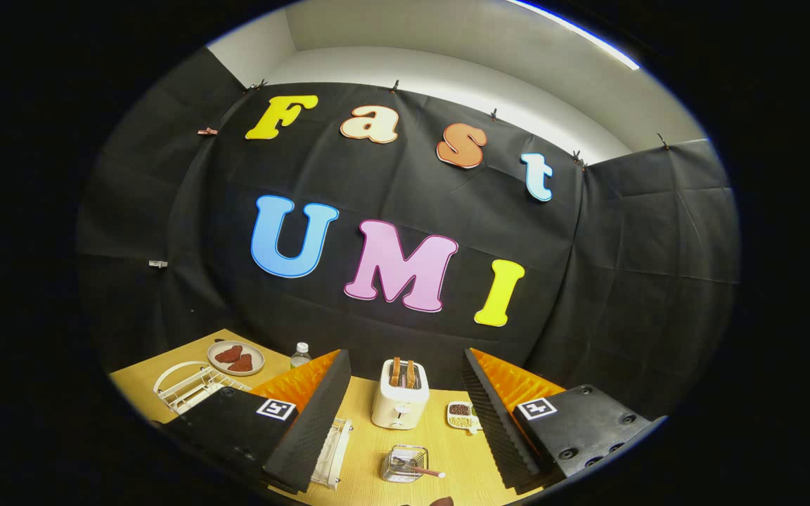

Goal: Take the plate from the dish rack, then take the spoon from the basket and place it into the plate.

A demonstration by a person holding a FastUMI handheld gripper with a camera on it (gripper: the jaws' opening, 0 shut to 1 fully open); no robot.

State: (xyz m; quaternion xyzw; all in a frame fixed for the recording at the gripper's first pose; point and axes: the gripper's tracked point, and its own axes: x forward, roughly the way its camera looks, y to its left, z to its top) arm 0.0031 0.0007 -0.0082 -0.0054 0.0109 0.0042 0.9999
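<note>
From above a wooden tabletop (366, 450), the tool (405, 414) hangs open, fingers spread wide and empty. Between them sit a toaster (400, 403) and a wire basket (405, 464) holding the spoon (427, 471). The plate (235, 358) lies beyond the left finger, by the white dish rack (187, 386).

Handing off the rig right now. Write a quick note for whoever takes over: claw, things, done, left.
Claw: open, empty, above the table.
Wire basket: between the fingers, spoon inside, handle poking out.
Dish rack: beside the left finger, partly hidden; cannot tell whether it holds a plate. One plate with reddish pieces sits on the table just beyond it.
Done: nothing certain.
Left: get the plate, then the spoon into it.
</note>
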